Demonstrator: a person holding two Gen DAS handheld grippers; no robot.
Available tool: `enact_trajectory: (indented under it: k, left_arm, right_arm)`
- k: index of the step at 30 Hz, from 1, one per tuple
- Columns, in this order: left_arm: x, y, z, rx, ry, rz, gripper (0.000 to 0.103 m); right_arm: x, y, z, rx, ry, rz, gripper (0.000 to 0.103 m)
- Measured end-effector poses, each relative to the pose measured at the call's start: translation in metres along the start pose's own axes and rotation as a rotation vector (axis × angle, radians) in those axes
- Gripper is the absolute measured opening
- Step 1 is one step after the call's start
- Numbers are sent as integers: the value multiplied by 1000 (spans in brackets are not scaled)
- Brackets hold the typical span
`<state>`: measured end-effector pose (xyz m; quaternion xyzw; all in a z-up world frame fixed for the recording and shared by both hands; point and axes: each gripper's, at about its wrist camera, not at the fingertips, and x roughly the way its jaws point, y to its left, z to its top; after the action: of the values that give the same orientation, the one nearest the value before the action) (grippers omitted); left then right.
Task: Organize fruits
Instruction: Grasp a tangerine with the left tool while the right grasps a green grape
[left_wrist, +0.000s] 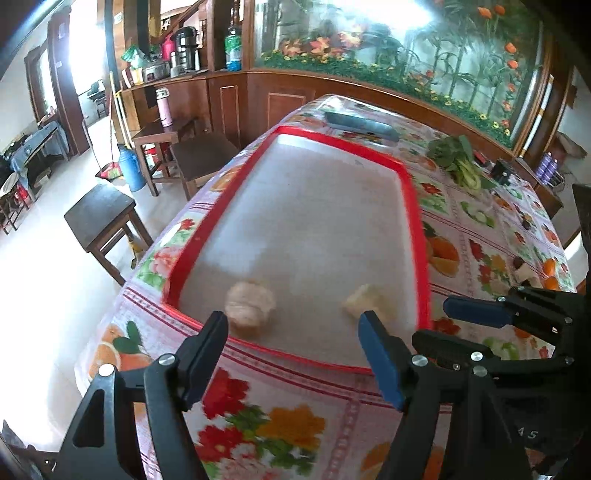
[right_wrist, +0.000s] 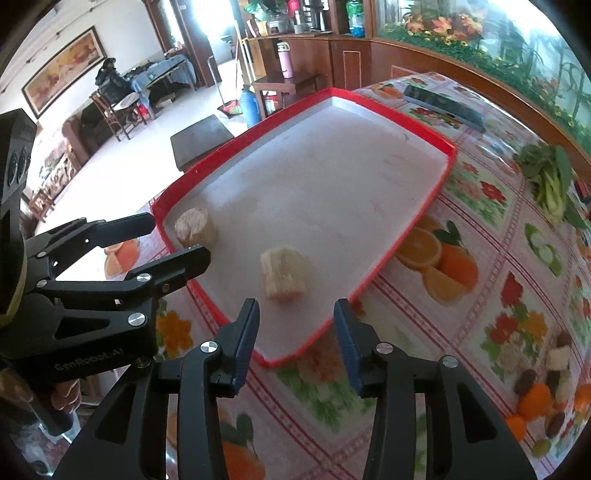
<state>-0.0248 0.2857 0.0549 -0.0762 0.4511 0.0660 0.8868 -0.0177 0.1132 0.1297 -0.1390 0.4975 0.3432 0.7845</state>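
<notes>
Since two pale, peeled fruit chunks, one rounded (right_wrist: 195, 226) and one blockier (right_wrist: 283, 273), already lie at the near end of the red-rimmed tray (right_wrist: 424, 218), that part of the sorting looks done. More small pieces (right_wrist: 554, 391) wait to the right of the tray on the worktop (right_wrist: 480, 295), whose glossy cloth is printed with fruit and flowers. Both the left gripper (left_wrist: 293, 354) and right gripper (right_wrist: 295, 343) hang over the tray's near edge with jaws apart and empty, and the tray's matte grey floor is otherwise bare.

tray (right_wrist: 413, 221): red rim, white floor | fruit pieces (right_wrist: 282, 273): pale beige | tablecloth (right_wrist: 498, 280): fruit-and-flower print (pink checks)
</notes>
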Motion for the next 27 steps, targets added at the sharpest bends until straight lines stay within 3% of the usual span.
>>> enact_trajectory:
  k: [2,6,12,21,27]
  left_arm:
    - [-3,-10,-1,5,-2,-9,75]
    - [-5,-35,-3,26,5,-40,76]
    - [-3,-91,-11,125,36,-89,80]
    - [12,-182,-30,278,107,-180,81]
    - [25,-232,-34,343,144,-222,81]
  right_arm:
    - [-6,-9,-5,17,-3,-9,47]
    - [-27,-33,-24,75,-40,-56,73]
    - [-53,-76,-62,176,-47,-88,75]
    - [-96,-155,-135,345,-66,-261,81]
    - [-111,-197,-170,471,-65,-301,81]
